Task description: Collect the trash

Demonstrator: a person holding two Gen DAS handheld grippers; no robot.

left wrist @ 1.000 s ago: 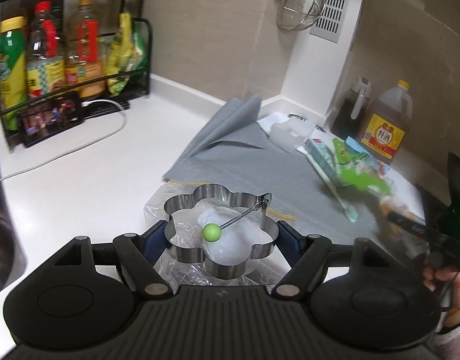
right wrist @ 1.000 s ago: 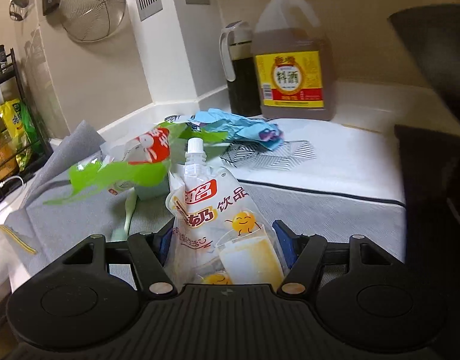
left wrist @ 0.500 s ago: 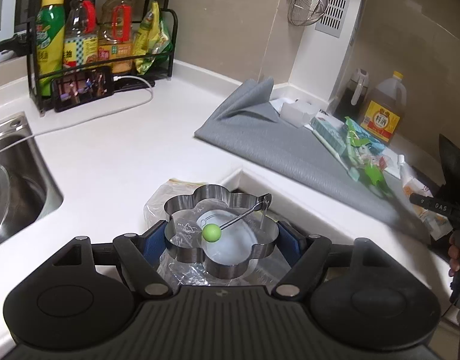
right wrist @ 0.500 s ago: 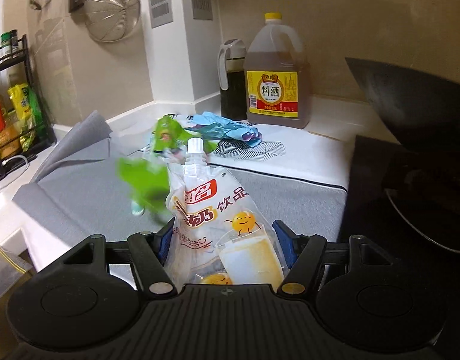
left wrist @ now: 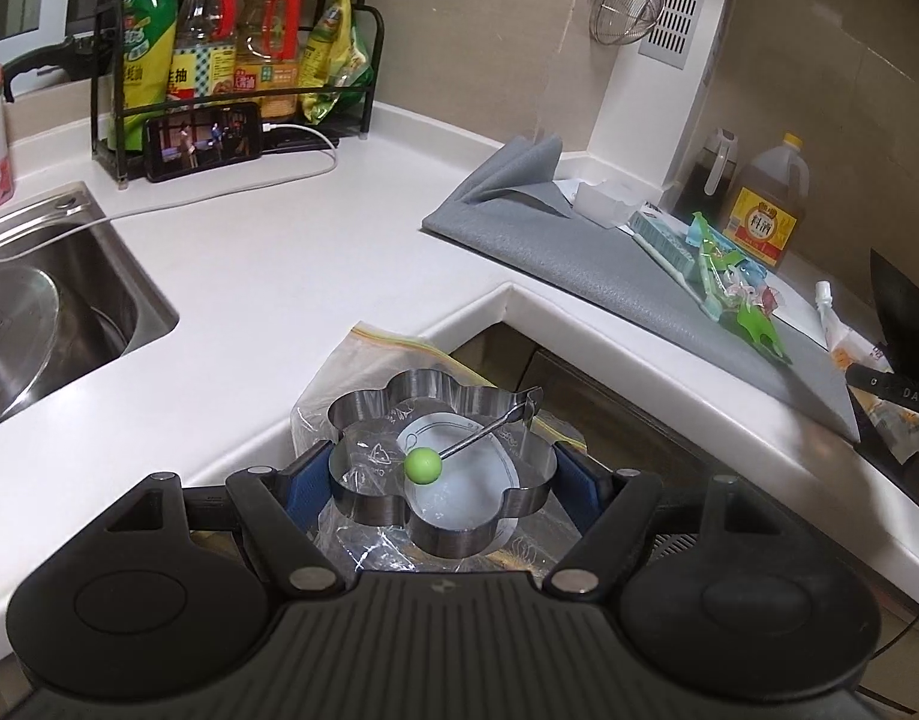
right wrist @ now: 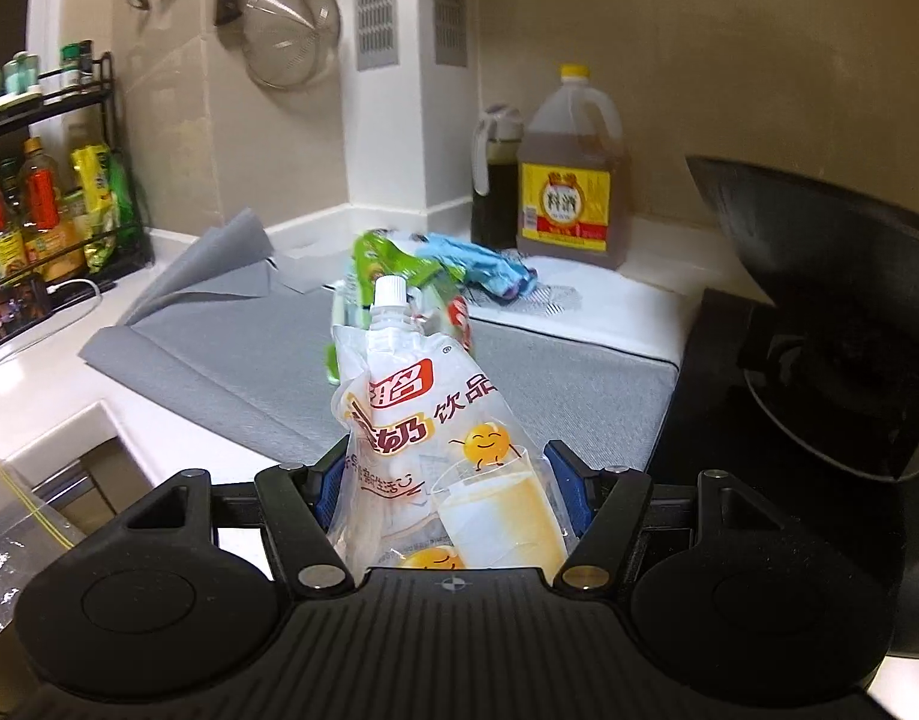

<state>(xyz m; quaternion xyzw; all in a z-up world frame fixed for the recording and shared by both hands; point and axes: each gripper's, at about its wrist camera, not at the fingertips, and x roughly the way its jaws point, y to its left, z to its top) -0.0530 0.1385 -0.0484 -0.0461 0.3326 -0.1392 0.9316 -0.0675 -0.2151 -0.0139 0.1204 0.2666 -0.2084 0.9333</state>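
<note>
Left wrist view: the left gripper (left wrist: 441,480) has its jaws clamped on a flower-shaped metal ring (left wrist: 441,474), which sits over the mouth of a clear zip bag (left wrist: 369,360) hanging between them. A thin rod with a green ball (left wrist: 422,465) lies across the ring. Ahead and to the right of the jaws, well apart, a pile of wrappers (left wrist: 729,288) lies on a grey mat (left wrist: 579,264). Right wrist view: the right gripper (right wrist: 447,480) has its jaws closed on a drink pouch (right wrist: 435,420), white cap pointing up and away. Beyond the pouch the same wrappers (right wrist: 399,264) rest on the mat (right wrist: 249,360); 1 corner of the bag (right wrist: 15,522) shows left of the jaws.
</note>
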